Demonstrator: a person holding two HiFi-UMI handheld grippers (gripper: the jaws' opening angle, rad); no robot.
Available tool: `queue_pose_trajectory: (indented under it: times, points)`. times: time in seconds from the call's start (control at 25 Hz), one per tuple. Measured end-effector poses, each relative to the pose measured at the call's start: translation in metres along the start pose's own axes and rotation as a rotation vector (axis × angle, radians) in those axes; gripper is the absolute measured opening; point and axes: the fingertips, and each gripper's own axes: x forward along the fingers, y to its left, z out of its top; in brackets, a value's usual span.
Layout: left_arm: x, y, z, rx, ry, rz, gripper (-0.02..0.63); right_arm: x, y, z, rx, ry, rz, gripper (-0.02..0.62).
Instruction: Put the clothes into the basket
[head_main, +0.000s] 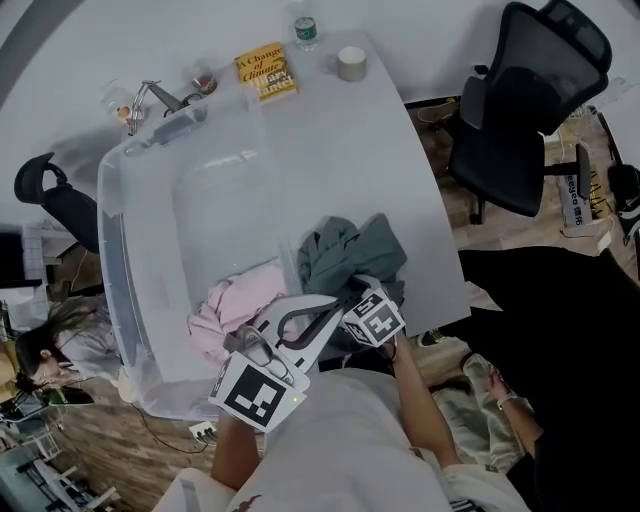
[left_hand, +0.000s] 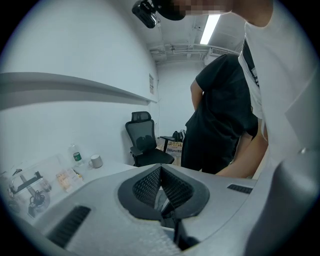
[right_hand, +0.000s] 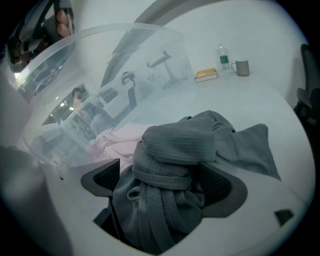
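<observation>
While the tabletop (head_main: 350, 150) fills most of the head view, the clear basket (head_main: 112, 250) takes up its left half, open side up.

Pink garment (head_main: 235, 305): inside the basket, at the near end. I count that one as done.

Grey garment (head_main: 350, 255): bunched on the tabletop just beside the basket's right wall. As far as I can read, it is outside the basket. That one is left to do.

Right claw (right_hand: 160, 175): tilted down onto the grey garment. Its jaws stand wide apart with a thick roll of the cloth between them. The left pad shows bare beside the fabric, so I judge the jaws are not pinching and call the claw open around the cloth, with no grip.

Left claw (left_hand: 161, 172): jaws brought together at the tips with nothing caught in them. It points off across the room, clear of both garments.

Small things at the far edge of the tabletop are a yellow book (head_main: 266, 70), a mug (head_main: 351, 63) and a bottle (head_main: 305, 30). None of them are in the way.

My reading of progress is about halfway, with one piece in and one out. What remains is to close on the grey garment, lift it over the wall and let it go inside. I see no other clothes on the tabletop.
</observation>
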Motion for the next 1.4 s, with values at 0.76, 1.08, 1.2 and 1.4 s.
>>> queue_pose_trajectory:
  times: [0.76, 1.08, 1.2, 1.4]
  points:
    - [-0.002, 0.003, -0.002, -0.012, -0.006, 0.001, 0.006, 0.034, -0.020, -0.009, -0.177, 0.025, -0.200, 0.431]
    - [-0.004, 0.002, -0.001, -0.004, -0.012, 0.003, 0.006, 0.032, -0.021, -0.009, -0.158, 0.035, -0.189, 0.334]
    - [-0.006, 0.000, -0.004, -0.013, -0.002, 0.006, 0.006, 0.031, -0.021, -0.012, -0.126, 0.032, -0.166, 0.319]
    - [-0.008, -0.001, -0.003, -0.011, -0.001, 0.016, 0.006, 0.024, -0.018, -0.012, -0.008, -0.032, -0.099, 0.308]
